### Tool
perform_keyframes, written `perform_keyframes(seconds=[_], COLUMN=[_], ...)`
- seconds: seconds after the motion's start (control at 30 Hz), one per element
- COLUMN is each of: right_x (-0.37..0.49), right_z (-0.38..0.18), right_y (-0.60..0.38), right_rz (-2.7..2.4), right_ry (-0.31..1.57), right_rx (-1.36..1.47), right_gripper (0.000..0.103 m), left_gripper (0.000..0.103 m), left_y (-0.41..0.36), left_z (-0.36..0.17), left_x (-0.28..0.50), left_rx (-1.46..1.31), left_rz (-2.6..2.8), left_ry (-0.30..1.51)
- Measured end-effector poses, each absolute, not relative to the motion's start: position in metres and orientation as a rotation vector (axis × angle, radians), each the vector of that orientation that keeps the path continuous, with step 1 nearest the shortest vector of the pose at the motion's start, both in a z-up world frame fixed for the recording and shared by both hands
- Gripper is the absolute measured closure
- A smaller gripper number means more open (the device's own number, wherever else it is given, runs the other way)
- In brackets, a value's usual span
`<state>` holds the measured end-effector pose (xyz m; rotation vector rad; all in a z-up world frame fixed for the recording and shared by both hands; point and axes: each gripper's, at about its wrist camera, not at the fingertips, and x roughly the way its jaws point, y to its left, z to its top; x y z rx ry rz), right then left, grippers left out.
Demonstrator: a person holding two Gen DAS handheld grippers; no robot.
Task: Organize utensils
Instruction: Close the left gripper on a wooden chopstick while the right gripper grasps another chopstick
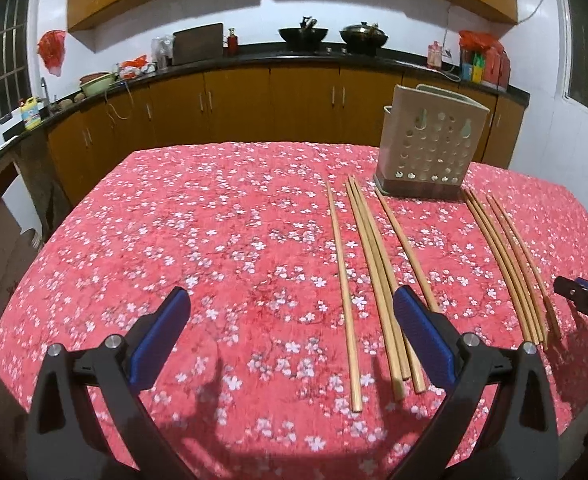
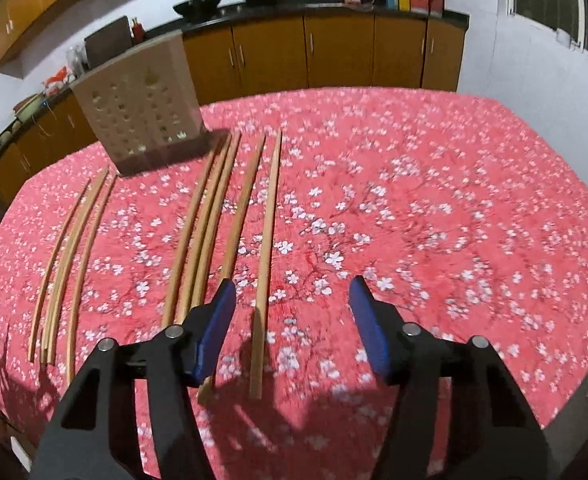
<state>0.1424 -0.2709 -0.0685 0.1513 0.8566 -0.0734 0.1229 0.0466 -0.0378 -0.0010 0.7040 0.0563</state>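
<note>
One kitchen, dim, lined with brown cabinets [image 1: 230, 100] under a dark counter [image 1: 254, 62]; two woks [image 1: 302, 35] at the back. In front, a table under a red flowered cloth [image 1: 214, 240]. On the cloth's far side, upright, a beige perforated holder [image 1: 431, 144] on a dark base. Just before it, lying lengthwise toward the cameras, wooden chopsticks: four in a left group [image 1: 373, 264], four more in a right group [image 1: 505, 264], the groups apart, none in the holder. Nothing lying over them.

Left gripper [image 1: 290, 320] above bare cloth, jaws wide apart, empty, right finger [image 1: 423, 332] overlapping the left group's near ends. Right gripper [image 2: 292, 320] jaws partly apart, holding nothing; the outermost chopstick [image 2: 268, 256] seen between the blue pads, untouched as far as visible. Slight blur here.
</note>
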Motion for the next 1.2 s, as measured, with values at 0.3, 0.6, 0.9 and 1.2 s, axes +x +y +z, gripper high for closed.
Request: perform_keyframes(seconds=[0.3,0.6,0.9,1.2], right_x=[0.154,0.160,0.163,0.203], right_z=[-0.087,-0.088,-0.089,-0.089], right_y=[-0.264,-0.273,-0.271,-0.296], right_rz=[-0.074,-0.074,-0.062,-0.117], right_ry=[0.891,0.905,0.907,0.893], right_rx=[0.088,0.127,0.126,0.143], right_gripper=[0.065,0.075,0.094,0.095], left_gripper=[0.038,0.064,0.092,0.095], left_y=[0.040,0.034,0.023,0.045], left_z=[-0.059,-0.076,-0.082,-0.082], left_x=[0.149,0.160,0.167,0.219], left_rx=[0.003,-0.012,0.036,0.042], left_rz=[-0.011,-0.075,-0.088,-0.047], left_ry=[0.817,0.900,0.922,0.917])
